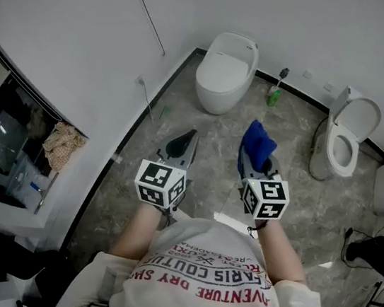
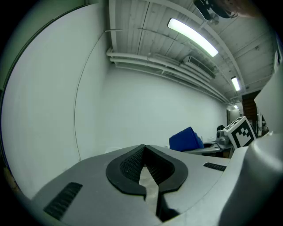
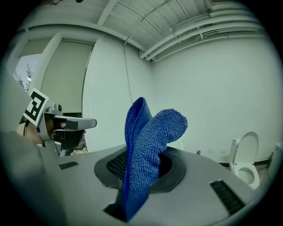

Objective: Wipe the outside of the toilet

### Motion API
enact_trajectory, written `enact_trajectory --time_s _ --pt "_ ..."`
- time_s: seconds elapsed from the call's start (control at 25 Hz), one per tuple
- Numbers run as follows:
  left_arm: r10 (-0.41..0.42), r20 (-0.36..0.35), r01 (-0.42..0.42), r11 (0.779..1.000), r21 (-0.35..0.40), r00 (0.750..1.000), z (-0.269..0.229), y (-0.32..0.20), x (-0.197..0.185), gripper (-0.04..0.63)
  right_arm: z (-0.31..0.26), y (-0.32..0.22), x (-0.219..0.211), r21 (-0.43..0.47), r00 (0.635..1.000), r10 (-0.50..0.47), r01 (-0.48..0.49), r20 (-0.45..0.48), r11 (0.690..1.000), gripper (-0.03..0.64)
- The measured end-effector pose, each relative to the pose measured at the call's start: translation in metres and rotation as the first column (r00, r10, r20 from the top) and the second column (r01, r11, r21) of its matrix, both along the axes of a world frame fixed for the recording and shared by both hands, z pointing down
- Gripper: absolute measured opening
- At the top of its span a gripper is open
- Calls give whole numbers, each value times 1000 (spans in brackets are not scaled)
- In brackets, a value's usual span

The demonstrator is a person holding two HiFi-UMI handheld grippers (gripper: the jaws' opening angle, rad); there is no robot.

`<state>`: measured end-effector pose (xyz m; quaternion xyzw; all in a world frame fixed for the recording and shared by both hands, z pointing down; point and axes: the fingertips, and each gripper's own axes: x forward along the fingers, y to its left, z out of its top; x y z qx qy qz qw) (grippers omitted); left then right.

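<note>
The cloth [image 3: 146, 150] is deep blue, looped terry. The toilet [image 1: 223, 72] is plain white; the floor [image 1: 216, 146] is grey, veined like marble. The marker cubes [image 1: 161, 184] carry black-and-white squares. The bottle [image 1: 274, 96] is green.

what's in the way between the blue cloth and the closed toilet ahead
Nothing visible: only floor lies between the blue cloth in the right gripper and the closed toilet. A green bottle stands off to its right.

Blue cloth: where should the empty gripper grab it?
Probably the folded top of the blue cloth: it sticks up free above the right gripper, which pinches its lower part. The left gripper, now shut, would come from its own side.
</note>
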<state>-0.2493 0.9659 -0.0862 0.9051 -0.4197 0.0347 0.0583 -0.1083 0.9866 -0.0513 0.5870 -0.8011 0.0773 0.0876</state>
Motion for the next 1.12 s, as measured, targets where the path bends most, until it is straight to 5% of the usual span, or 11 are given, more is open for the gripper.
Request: enact_trajectory --time_s 0.64,1.12 --pt "-11 -4 11 1000 -22 1000 11 -30 -19 8 15 -30 -11 -32 999 -21 22 42 999 72" --pt "-56 3 56 991 -124 998 56 -99 -15 8 53 -104 17 -110 998 6 1 64 994 72"
